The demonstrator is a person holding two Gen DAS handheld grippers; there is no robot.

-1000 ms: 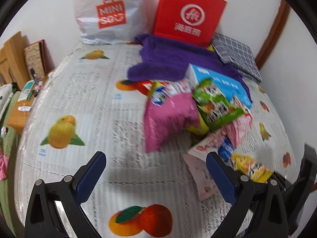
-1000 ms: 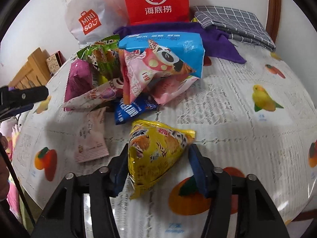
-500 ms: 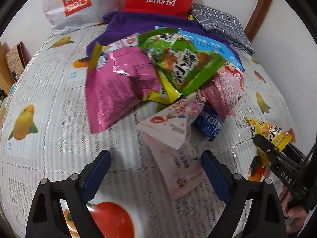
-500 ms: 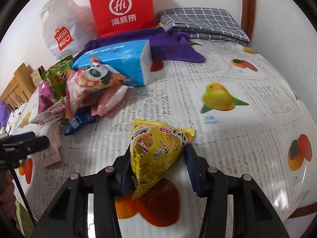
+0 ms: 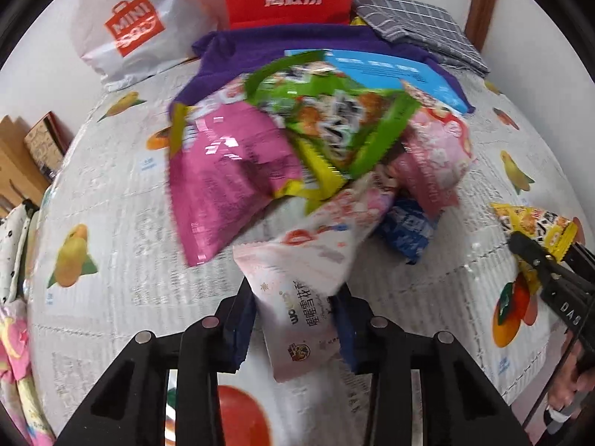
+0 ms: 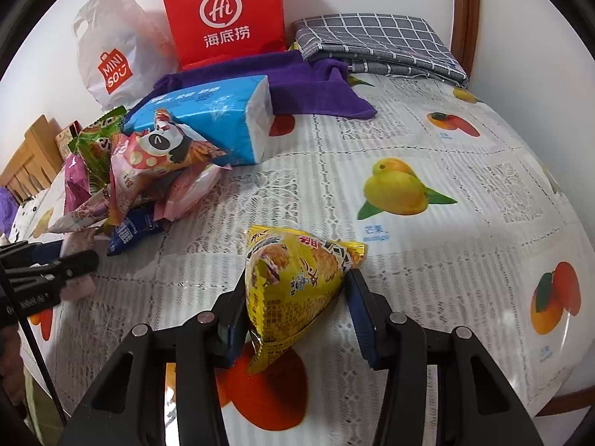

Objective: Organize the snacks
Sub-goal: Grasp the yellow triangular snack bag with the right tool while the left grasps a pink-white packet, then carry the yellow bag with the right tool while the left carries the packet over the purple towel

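A heap of snack packets lies on the fruit-print tablecloth (image 5: 111, 200): a magenta bag (image 5: 223, 171), a green bag (image 5: 334, 119), a pink bag (image 5: 435, 156), a small blue packet (image 5: 407, 226). My left gripper (image 5: 293, 319) is shut on a pale pink packet (image 5: 301, 308) at the front of the heap. My right gripper (image 6: 297, 312) is shut on a yellow triangular snack bag (image 6: 293, 282), right of the heap (image 6: 148, 171). That bag also shows at the right edge of the left wrist view (image 5: 535, 223).
A blue tissue pack (image 6: 215, 119) lies behind the heap on a purple cloth (image 6: 308, 85). A red paper bag (image 6: 223, 15), a white Miniso bag (image 6: 111, 59) and a folded grey checked cloth (image 6: 375, 44) stand along the wall. Wooden furniture (image 5: 15, 163) is at the left.
My left gripper has moved forward to the heap and closed on the pale pink packet. My right gripper has carried the yellow bag to the right, away from the heap.
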